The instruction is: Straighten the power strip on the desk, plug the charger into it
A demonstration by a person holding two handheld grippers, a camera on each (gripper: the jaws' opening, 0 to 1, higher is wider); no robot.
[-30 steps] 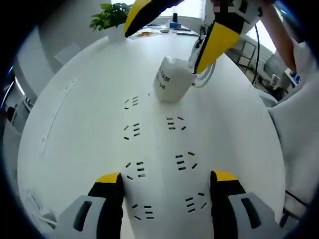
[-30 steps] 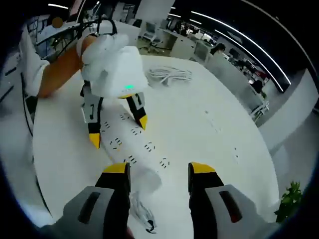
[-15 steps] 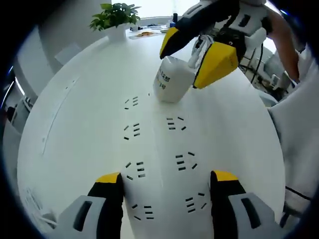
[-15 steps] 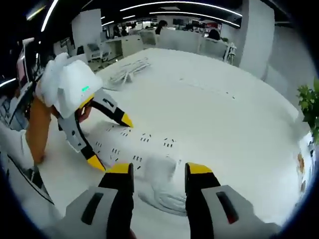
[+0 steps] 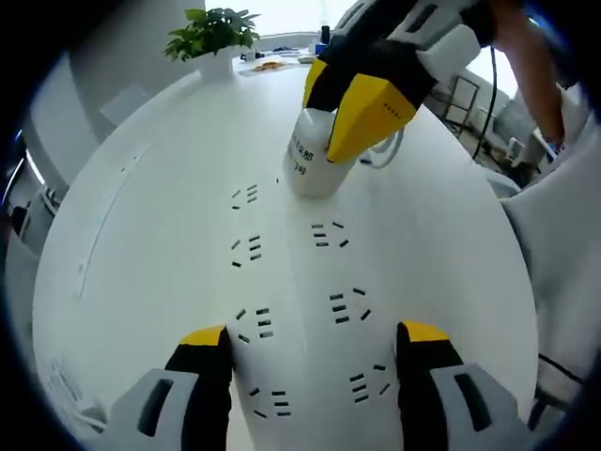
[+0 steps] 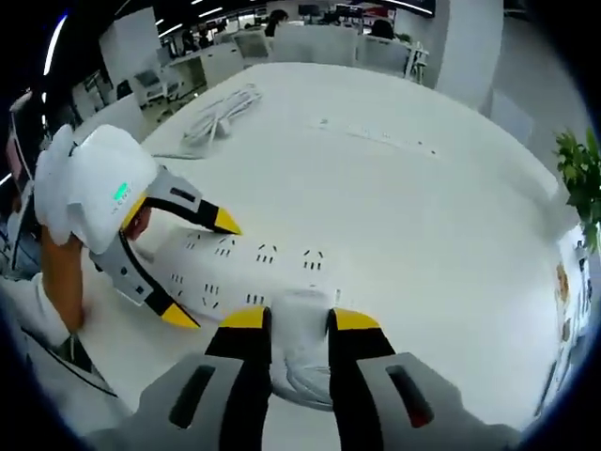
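left hand-held gripper (image 5: 305,349) hangs wide open over the near end of the white power strip (image 5: 296,282) lying on the white worktop (image 5: 141,188). right hand-held gripper (image 6: 296,319) is clamped narrow on the white charger (image 6: 302,343), seated at the strip's far end. potted plant (image 5: 214,33) sits beyond.

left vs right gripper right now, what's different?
The left gripper has its jaws spread wide astride the power strip, holding nothing; the right gripper has its jaws closed on the white charger. The left sits at one end of the strip, the right at the charger end. Both have yellow-tipped black jaws.
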